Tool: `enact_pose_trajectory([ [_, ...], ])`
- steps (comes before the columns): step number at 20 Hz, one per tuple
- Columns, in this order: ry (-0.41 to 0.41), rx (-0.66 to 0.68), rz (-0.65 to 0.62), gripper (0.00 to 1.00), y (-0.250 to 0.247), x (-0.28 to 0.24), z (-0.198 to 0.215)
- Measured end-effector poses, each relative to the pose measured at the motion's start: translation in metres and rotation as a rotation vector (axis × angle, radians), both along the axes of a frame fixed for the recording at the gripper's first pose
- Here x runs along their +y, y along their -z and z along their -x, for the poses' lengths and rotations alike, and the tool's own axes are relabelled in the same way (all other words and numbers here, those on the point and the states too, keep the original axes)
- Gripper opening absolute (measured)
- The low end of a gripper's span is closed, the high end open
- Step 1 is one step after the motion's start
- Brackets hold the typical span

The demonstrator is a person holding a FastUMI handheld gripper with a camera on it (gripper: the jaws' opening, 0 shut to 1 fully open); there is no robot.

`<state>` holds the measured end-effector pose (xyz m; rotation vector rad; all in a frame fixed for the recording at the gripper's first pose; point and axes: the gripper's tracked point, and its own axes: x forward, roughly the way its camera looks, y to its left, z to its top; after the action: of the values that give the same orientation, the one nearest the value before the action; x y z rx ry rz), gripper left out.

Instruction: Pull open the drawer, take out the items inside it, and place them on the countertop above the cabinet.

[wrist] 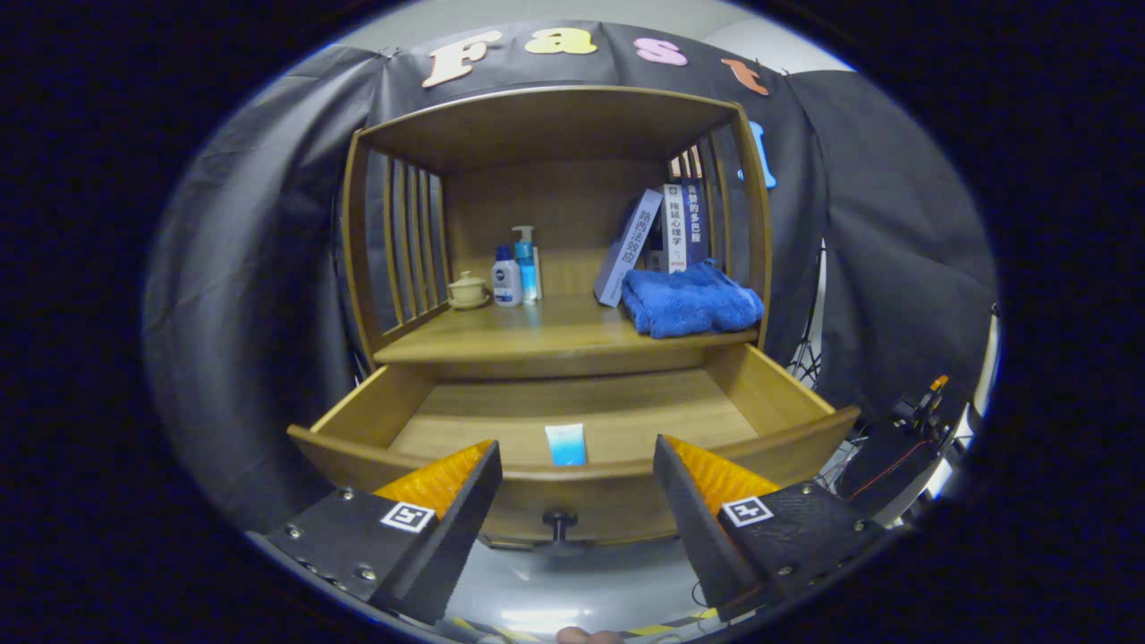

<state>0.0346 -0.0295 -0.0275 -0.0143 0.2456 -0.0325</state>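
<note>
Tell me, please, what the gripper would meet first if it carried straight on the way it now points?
Most likely the drawer front, near its knob. The open gripper points at that panel, with the small blue tube just beyond inside the drawer. Depth is hard to judge here.

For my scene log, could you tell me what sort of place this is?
Probably a staged recording booth: black cloth wall behind a wooden cabinet, its drawer open, the hand-held gripper open before it.

You see even, moderately bright overhead light; the cabinet (555, 224) interior is dimmer under its top. Glare marks the floor (555, 599) below the drawer (572, 420). Fisheye distortion bows straight edges. Focus is sharp centrally, softer near the fingers (447, 501).
</note>
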Motion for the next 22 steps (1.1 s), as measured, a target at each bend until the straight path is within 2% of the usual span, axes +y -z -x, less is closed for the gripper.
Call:
enact_pose_trajectory([
  [1, 0.021, 0.013, 0.013, 1.0, -0.007, -0.006, -0.009],
  [5, -0.016, 0.108, 0.043, 1.0, -0.012, 0.002, -0.05],
  [10, -0.084, 0.286, 0.081, 1.0, 0.012, 0.021, -0.087],
  [14, -0.056, 0.452, 0.17, 1.0, 0.054, 0.008, -0.114],
  [15, -0.064, 0.48, 0.156, 1.0, 0.066, 0.008, -0.122],
  [20, 0.014, 0.676, 0.03, 1.0, 0.111, -0.002, -0.134],
  [22, 0.004, 0.707, -0.024, 0.88, 0.115, 0.005, -0.137],
])
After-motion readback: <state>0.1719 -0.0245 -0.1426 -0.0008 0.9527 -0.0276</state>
